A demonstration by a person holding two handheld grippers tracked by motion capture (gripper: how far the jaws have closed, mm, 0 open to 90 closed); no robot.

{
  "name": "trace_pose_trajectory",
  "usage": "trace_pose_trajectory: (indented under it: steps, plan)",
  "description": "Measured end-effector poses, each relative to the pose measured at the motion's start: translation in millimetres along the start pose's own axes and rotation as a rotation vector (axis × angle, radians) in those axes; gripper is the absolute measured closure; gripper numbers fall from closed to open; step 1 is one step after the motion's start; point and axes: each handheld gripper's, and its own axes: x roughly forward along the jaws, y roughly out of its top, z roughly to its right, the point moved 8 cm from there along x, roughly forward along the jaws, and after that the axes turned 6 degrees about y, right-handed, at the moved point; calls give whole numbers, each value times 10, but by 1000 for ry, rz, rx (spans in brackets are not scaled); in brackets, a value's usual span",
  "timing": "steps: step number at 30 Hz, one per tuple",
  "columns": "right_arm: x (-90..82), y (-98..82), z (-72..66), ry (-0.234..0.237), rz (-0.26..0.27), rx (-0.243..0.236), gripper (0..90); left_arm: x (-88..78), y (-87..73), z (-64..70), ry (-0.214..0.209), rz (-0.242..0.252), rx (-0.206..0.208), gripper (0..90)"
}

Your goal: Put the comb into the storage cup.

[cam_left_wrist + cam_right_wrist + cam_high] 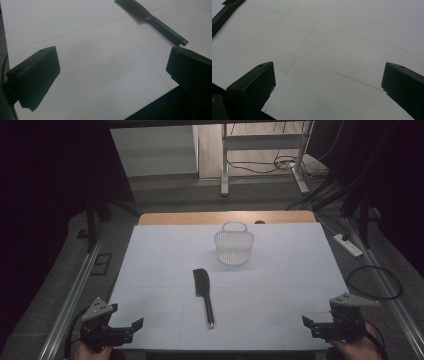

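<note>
**At the near edge, nothing picked up yet**

At the near edge of the white table [150, 250] I hold both claws low and apart, one at each corner. My left gripper [131, 329] has its jaws spread wide with nothing between them; in the left gripper view I see only bare table surface in that gap. My right gripper [309, 325] is the same: jaws wide apart, empty, with plain white board between them in its own view.

The black comb [204, 292] lies flat in the middle of the table, toothed end pointing away from me and handle tip toward me, well apart from either claw. From my left gripper it shows up ahead and to the right [152, 21]; from my right, just its handle shows in the upper left corner [223, 15].

Beyond the comb stands the small white mesh basket [234, 245], upright and, as far as I can tell, empty. Comb and basket are near each other but not touching.

I judge the work as barely begun: the comb is untouched, so the reach, the grasp and, likely, the drop into the basket are all left.
</note>
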Motion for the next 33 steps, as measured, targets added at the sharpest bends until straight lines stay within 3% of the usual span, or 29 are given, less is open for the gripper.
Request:
trace_pose_trajectory:
  steps: [22,33]
  plan:
    - [23,7,-31,8,-12,-24,0,-9,-10,-9,-23,-2,-16,0]
    - [21,8,-27,16,-8,-18,0,41,39,69,-46,-9,7,0]
